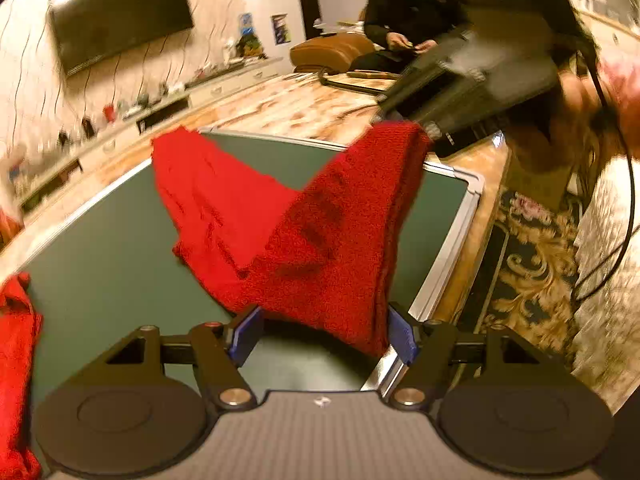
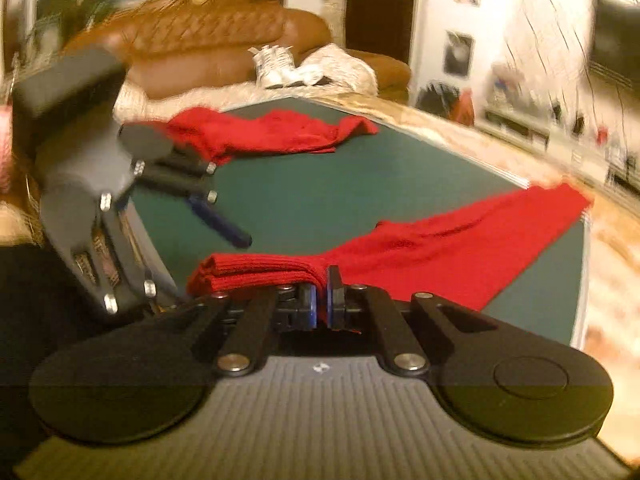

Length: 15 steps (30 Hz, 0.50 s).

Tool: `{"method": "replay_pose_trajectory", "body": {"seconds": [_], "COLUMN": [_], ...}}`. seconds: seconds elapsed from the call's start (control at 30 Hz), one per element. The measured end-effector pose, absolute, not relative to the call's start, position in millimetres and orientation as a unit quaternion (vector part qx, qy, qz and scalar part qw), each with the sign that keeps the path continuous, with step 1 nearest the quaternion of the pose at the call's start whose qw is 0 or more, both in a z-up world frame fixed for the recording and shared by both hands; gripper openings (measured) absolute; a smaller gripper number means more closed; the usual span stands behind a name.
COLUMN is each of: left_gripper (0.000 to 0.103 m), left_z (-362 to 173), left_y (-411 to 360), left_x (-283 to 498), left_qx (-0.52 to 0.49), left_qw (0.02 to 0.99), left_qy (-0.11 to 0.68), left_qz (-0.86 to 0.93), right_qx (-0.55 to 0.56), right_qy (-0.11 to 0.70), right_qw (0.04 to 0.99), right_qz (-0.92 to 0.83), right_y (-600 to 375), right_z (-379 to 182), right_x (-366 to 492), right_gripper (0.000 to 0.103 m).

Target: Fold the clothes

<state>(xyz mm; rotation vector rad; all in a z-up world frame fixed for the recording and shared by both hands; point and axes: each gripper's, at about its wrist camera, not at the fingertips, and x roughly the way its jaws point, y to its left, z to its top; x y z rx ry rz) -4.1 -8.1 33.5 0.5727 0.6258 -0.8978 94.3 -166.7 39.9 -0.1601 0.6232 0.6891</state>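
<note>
Blue-padded fingers of the left gripper [image 1: 322, 334] fill the bottom of the left wrist view, standing wide apart with a hanging fold of the red knitted garment [image 1: 316, 236] dipping between them; the cloth brushes the inner face of the right-hand pad, and the left pad is clear of it, so nothing is clamped there. Further left, at the edge of that view, a second red cloth [image 1: 16, 360] lies bunched on the green table [image 1: 104, 240]. Moving right, the red knitted garment spreads flat over the green surface, then rises in a taut peak toward the upper right, where the right gripper [image 1: 404, 120], blurred, pinches its top corner above the table's metal rim. A seated person [image 1: 400, 20] in dark clothing is in the background beyond. From the right wrist view, the left gripper [image 2: 224, 224] hangs at left over the table [image 2: 320, 200], its blue fingers parted. In the centre the right gripper [image 2: 323, 296] is closed tight on a stacked, folded edge of the red knitted garment [image 2: 440, 248], which trails right across the table to its far corner. The second red cloth [image 2: 272, 132] lies at the table's far edge.
</note>
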Motion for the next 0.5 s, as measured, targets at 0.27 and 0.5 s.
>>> {"method": "replay_pose_trajectory", "body": {"seconds": [0.27,0.5], "left_gripper": [0.074,0.074], "left_z": [19.2,10.8], "left_y": [-6.8,-27.9], "left_x": [-8.7,-8.9], "left_qx": [0.308,0.359], "left_qw": [0.824,0.826], "left_qy": [0.257,0.2], "left_qz": [-0.401,-0.387], "right_qx": [0.016,0.068], "right_qy": [0.305,0.315], "right_qw": [0.893,0.882], "right_qz": [0.331,0.343], "right_y": [-204.8,-226.3], "right_z": [56.9,66.6], "right_x": [95.2,93.1], "right_gripper": [0.007,0.007]}}
